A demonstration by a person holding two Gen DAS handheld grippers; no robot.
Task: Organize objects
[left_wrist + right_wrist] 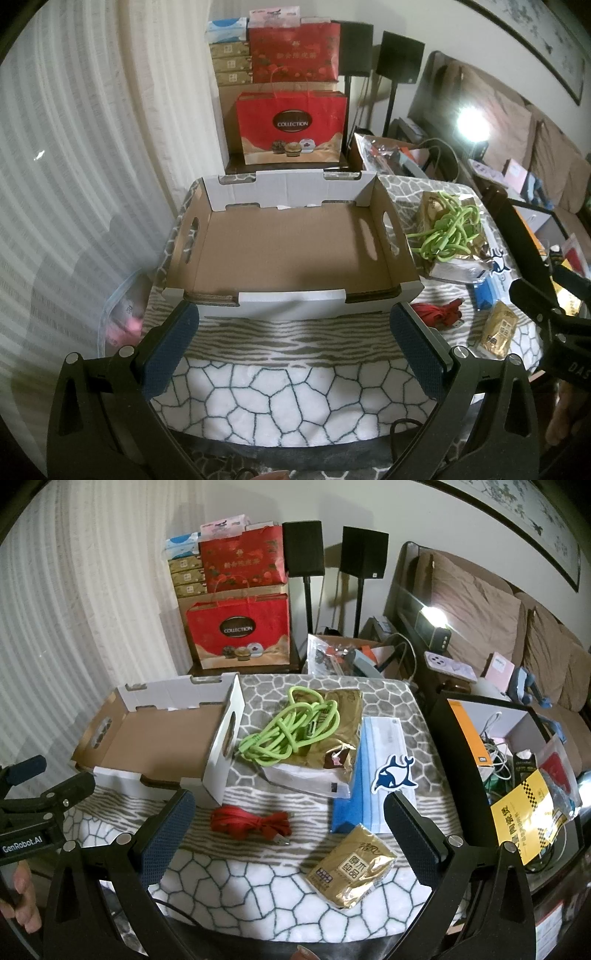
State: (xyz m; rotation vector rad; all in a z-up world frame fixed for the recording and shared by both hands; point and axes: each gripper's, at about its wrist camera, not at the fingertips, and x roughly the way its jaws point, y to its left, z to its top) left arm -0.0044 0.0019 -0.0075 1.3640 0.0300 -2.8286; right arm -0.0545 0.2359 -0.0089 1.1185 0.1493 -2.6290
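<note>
An empty cardboard tray box (291, 254) sits on the patterned tablecloth (280, 387); it also shows at the left in the right wrist view (155, 738). Right of it lie a green cable (291, 731) on a gold bag (343, 716), a red cable (251, 821), a gold tissue packet (351, 869), a blue mask pack (365, 805) and a dolphin sticker (393, 773). My left gripper (293, 332) is open and empty, just before the box's near wall. My right gripper (288, 819) is open and empty above the red cable and the tissue packet.
Red gift bags (291, 125) and stacked boxes stand behind the table. A black bin (517, 760) full of cables and packets stands at the right. A curtain (74, 166) hangs at the left. A sofa (498, 627) is at the far right.
</note>
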